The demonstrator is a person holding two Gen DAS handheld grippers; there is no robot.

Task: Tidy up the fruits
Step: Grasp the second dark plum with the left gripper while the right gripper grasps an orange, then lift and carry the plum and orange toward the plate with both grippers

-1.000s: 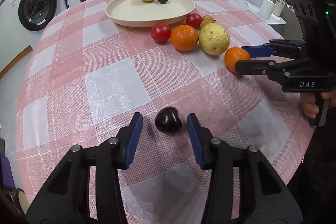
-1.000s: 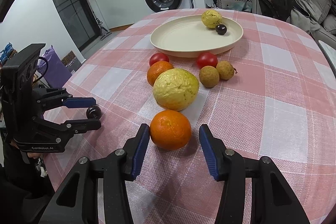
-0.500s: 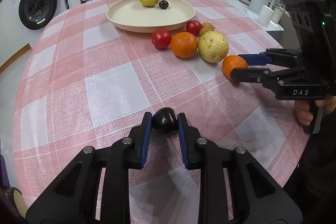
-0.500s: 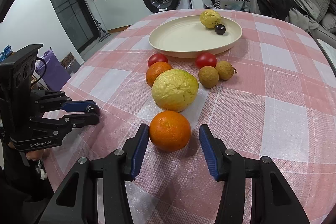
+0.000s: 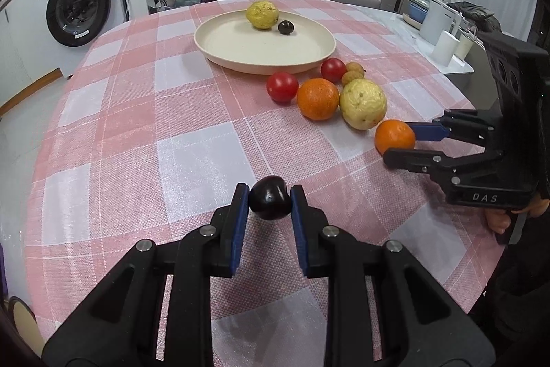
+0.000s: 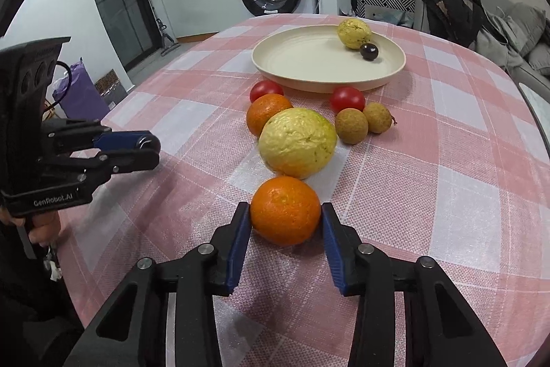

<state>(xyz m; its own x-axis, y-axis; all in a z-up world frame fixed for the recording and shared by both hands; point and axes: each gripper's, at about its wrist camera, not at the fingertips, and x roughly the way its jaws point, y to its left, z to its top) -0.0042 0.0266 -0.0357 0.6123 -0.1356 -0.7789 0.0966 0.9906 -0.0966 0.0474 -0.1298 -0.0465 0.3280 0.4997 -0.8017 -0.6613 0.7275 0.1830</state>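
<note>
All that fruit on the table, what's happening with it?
A person holds a gripper in each hand. The left gripper is shut on a dark cherry. The right gripper has just been closing on an orange. The plate holds two fruits; seven wait outside it.

Left gripper (image 5: 270,196): jaws, open 1 second earlier, now clamp the dark plum (image 5: 269,197). Right gripper (image 6: 285,212): jaws just closing, now touching the orange (image 6: 285,210) beside the guava (image 6: 297,141).
</note>
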